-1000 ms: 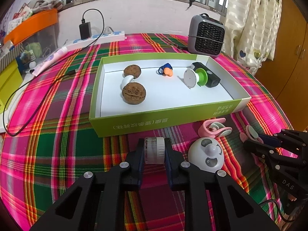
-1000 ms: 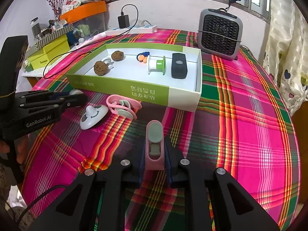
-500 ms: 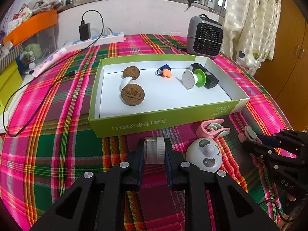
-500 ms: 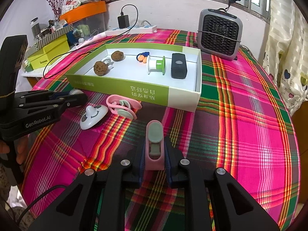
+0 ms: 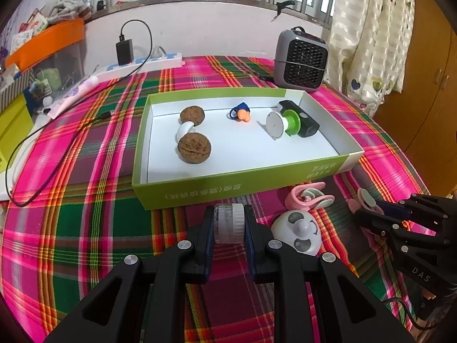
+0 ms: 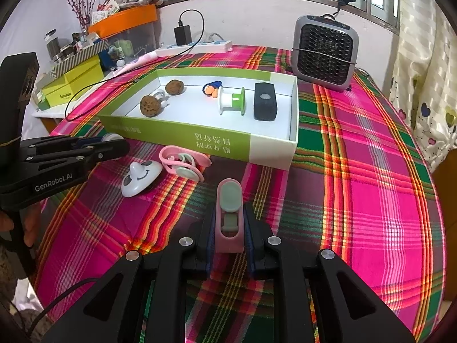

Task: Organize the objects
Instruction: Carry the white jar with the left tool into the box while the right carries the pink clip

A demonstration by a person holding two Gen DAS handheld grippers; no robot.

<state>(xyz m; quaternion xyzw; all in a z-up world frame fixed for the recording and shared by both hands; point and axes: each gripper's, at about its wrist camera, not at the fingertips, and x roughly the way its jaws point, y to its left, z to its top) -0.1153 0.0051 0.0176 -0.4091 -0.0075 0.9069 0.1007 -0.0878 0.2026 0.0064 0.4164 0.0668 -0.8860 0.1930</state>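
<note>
A green box with a white inside lies open on the plaid cloth. It holds two walnuts, a white ring, an orange and blue piece, a white and green spool and a black block. My left gripper is shut on a small white cylinder just in front of the box. My right gripper is shut on a pink clip, right of the left gripper. A second pink clip and a white smiley dome lie between them.
A grey fan heater stands behind the box. A power strip with a charger and cable lies at the back left. Yellow boxes and an orange-lidded bin crowd the left edge.
The left gripper has risen slightly and tilted with the cylinder, so the box sits a bit lower in its view. The right gripper has barely moved.
</note>
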